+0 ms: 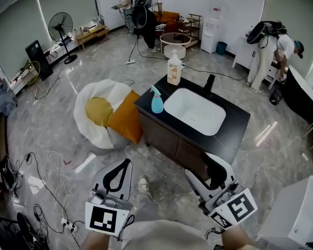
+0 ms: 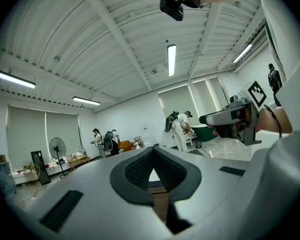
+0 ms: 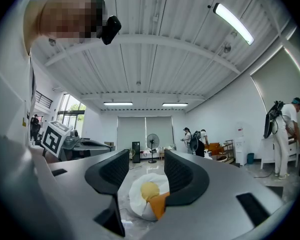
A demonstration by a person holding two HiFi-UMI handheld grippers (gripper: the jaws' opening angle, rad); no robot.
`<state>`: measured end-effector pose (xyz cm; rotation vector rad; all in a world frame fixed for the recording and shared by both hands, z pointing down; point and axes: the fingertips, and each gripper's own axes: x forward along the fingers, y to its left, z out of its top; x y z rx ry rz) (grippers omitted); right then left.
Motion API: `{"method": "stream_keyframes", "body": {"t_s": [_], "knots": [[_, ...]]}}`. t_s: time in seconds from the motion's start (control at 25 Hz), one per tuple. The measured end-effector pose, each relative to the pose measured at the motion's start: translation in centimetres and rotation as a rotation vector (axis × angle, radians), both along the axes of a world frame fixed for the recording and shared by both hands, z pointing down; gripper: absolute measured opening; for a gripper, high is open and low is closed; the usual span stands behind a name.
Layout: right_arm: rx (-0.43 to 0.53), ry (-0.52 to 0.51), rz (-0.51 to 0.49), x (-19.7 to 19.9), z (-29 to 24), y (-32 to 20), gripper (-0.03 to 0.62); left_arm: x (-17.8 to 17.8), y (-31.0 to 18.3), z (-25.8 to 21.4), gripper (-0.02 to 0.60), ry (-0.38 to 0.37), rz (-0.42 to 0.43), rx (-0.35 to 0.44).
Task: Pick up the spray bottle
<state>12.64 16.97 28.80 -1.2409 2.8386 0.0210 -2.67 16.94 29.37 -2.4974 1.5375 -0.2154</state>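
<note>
The blue spray bottle stands upright on the left end of a black counter, beside a white sink. Both grippers hang low in the head view, well short of the counter and apart from the bottle. My left gripper is shut, its tips meeting with nothing between them. My right gripper is open and empty, and its view looks level toward a beanbag. Neither gripper view shows the bottle.
A tan soap bottle and a black faucet stand behind the sink. A white and orange beanbag lies left of the counter. Cables trail on the floor at left. People work at the back; a white box sits at right.
</note>
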Motion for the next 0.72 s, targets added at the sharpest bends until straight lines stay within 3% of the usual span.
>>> {"method": "stream_keyframes", "body": {"t_s": [0.32,0.72], "knots": [[-0.028,0.029,0.015,-4.3,1.1,-9.0,0.244,-3.6,-8.8,1.1,0.017,-0.017,0.024,-0.029],[-0.091,0.029,0.076,-9.2,1.1,-23.0,0.244,-8.5,-22.7,-0.8,0.017,0.036,0.080,-0.035]]}}
